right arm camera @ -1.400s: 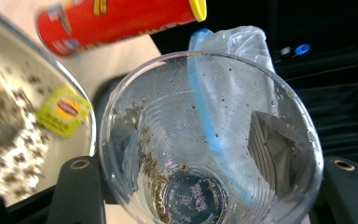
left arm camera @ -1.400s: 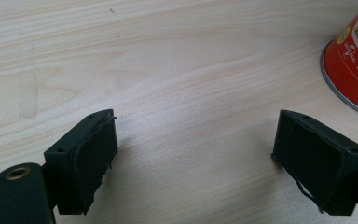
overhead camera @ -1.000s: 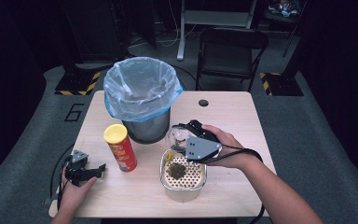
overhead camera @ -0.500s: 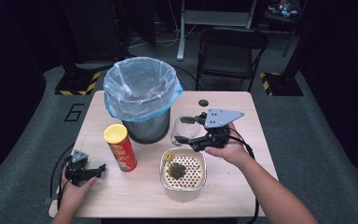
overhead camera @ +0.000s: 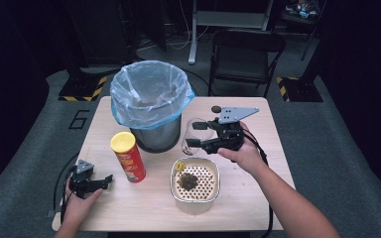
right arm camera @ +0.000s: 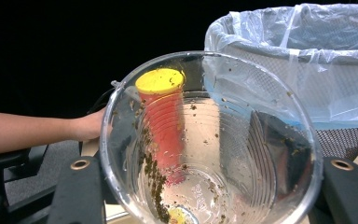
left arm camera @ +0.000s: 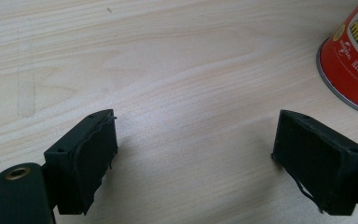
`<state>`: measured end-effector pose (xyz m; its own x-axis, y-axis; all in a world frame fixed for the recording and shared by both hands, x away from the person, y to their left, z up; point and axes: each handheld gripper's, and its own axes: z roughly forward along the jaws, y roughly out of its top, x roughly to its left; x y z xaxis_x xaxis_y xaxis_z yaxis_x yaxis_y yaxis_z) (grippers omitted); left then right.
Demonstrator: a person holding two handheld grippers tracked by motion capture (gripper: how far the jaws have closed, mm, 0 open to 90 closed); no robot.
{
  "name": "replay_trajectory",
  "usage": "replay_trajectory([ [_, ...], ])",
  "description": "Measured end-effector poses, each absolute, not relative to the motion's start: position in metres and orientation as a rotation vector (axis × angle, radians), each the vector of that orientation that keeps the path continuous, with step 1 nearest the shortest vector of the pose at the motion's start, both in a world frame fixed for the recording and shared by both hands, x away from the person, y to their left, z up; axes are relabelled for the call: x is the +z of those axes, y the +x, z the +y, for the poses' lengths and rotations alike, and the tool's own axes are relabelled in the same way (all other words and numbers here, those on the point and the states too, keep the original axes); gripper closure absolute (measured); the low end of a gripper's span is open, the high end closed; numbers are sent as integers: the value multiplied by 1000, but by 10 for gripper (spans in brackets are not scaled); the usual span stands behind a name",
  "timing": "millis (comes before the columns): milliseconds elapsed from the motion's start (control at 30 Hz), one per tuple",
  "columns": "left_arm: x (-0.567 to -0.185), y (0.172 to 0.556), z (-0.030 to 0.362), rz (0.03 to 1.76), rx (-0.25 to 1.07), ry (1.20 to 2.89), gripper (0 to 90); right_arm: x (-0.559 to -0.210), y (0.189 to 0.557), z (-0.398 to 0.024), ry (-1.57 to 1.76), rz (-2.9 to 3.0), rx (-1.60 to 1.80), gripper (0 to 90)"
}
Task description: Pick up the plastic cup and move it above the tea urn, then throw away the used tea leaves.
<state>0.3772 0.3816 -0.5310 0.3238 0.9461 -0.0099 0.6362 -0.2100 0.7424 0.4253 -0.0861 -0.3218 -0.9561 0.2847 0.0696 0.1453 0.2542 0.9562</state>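
The right tongs [overhead camera: 194,135] grip a dirty clear plastic cup [right arm camera: 209,140] beside the lined trash bin [overhead camera: 151,99]. Next, drop it in. The left tongs [left arm camera: 196,163] rest open on the desk [left arm camera: 168,70].

free: bare table [overhead camera: 258,188] right of strainer [overhead camera: 195,184] | blocked: bin [overhead camera: 151,106], can [overhead camera: 128,156] stand close, apparently apart

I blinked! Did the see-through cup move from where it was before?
Yes. The right tongs carried the clear cup up off the strainer bowl toward the lined bin.
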Motion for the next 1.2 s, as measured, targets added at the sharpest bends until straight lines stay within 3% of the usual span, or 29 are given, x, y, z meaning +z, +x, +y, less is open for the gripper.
replay_trajectory([
  [433,-531,376,381,1390,601,1935,131,-306,440,-74,609,2415,1702,346],
  [1200,-531,375,380,1387,612,1935,125,-229,482,-39,739,2279,1638,341],
])
